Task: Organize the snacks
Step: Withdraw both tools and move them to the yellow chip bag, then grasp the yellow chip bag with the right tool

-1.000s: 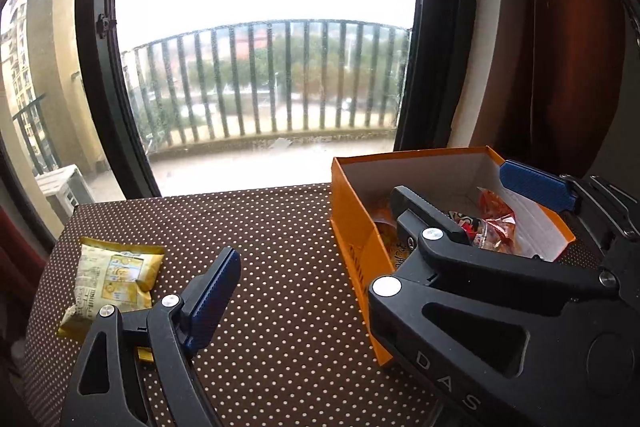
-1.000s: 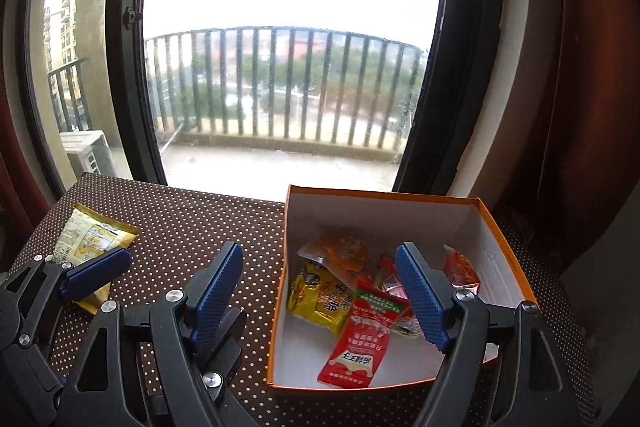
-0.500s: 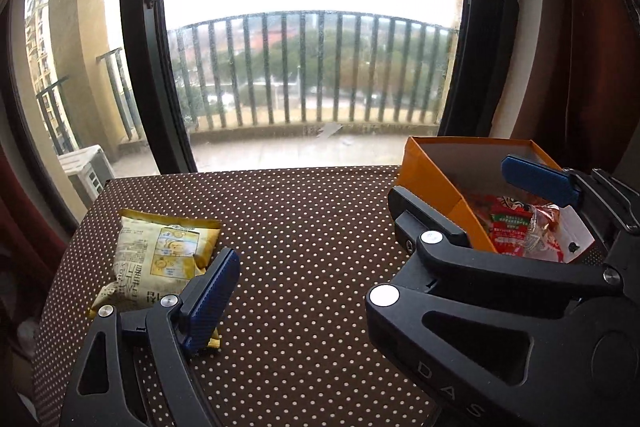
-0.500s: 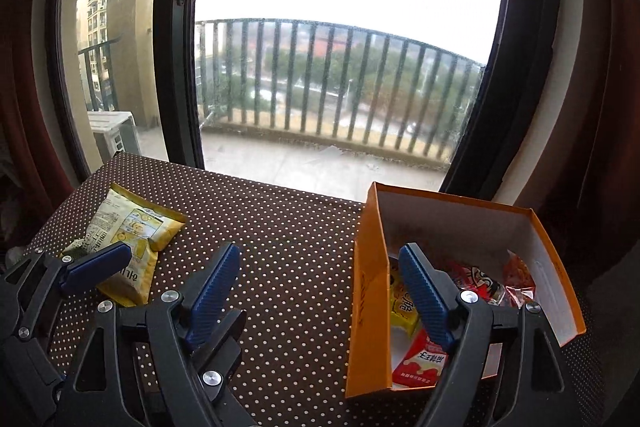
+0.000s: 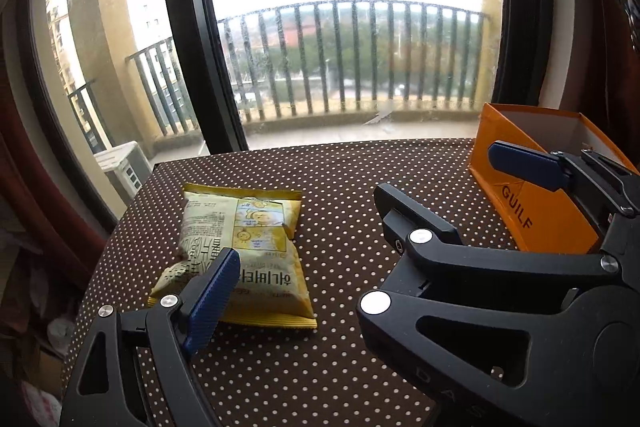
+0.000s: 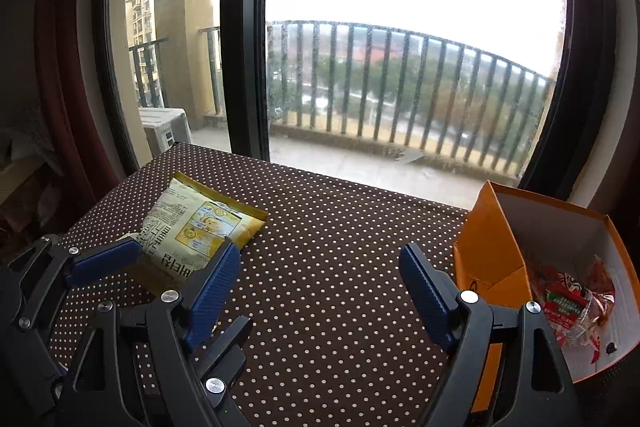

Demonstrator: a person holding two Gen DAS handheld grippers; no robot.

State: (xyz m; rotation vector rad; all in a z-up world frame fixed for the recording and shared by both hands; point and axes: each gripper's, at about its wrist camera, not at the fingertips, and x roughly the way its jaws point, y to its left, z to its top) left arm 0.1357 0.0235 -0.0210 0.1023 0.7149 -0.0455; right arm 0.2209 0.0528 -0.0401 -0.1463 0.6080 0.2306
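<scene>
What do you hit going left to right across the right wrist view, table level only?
Left gripper → yellow snack bag lying flat on the dotted tablecloth → orange box, open-topped → red snack packets inside the box.

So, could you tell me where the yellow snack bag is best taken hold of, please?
Probably at the near sealed edge of the yellow snack bag, coming in low from the front with the left gripper. The bag lies flat on the dotted tablecloth, its middle puffed, so the flat crimped seam looks easiest to pinch.
</scene>
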